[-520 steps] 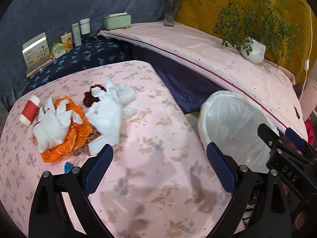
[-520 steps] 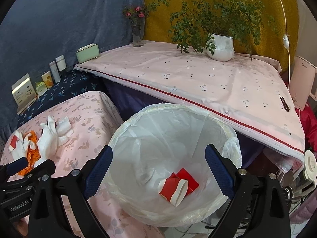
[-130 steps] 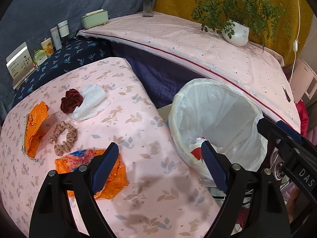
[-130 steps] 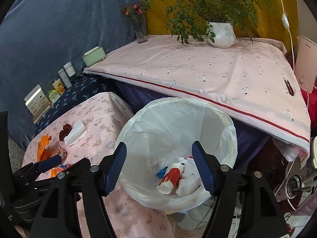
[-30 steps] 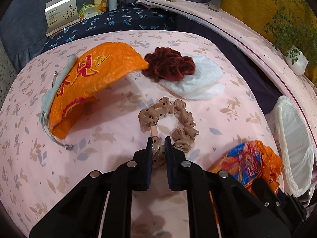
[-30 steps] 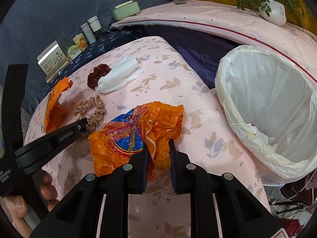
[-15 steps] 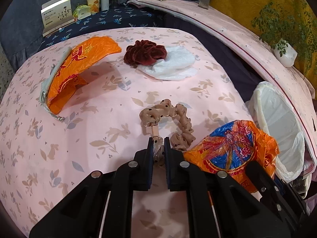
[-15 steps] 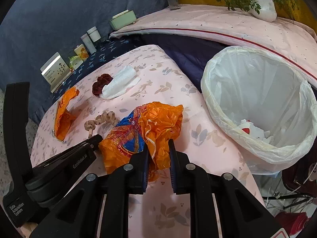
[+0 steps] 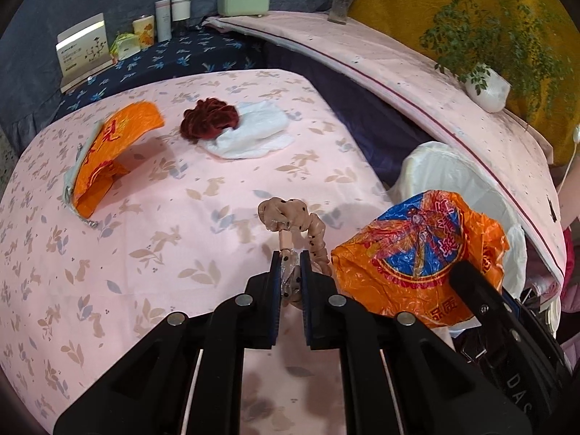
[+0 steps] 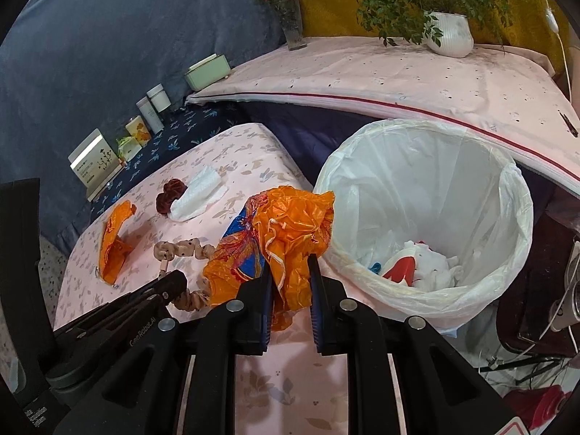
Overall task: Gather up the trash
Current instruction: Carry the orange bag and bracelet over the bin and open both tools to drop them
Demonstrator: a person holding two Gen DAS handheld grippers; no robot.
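Observation:
My left gripper [image 9: 290, 264] is shut on a beige dotted scrunchie [image 9: 290, 214] and holds it lifted above the pink tablecloth [image 9: 163, 210]. My right gripper [image 10: 288, 272] is shut on a crumpled orange and blue plastic bag [image 10: 286, 224], held beside the rim of the white-lined trash bin [image 10: 507, 195]. The bag also shows in the left wrist view [image 9: 417, 253], in front of the bin [image 9: 435, 166]. The scrunchie shows in the right wrist view [image 10: 181, 250]. The bin holds white tissues and a red cup [image 10: 402, 264].
On the table lie an orange pouch [image 9: 108, 148], a dark red scrunchie [image 9: 208, 121] and a white tissue [image 9: 253, 134]. Behind are boxes and jars [image 9: 163, 18], a green box [image 9: 243, 1], a vase [image 10: 291, 21] and a potted plant [image 10: 447, 32] on a higher pink-covered surface.
Both grippers have risen and moved right toward the bin. The beige scrunchie is lifted off the cloth, and the orange bag now hangs at the bin's rim.

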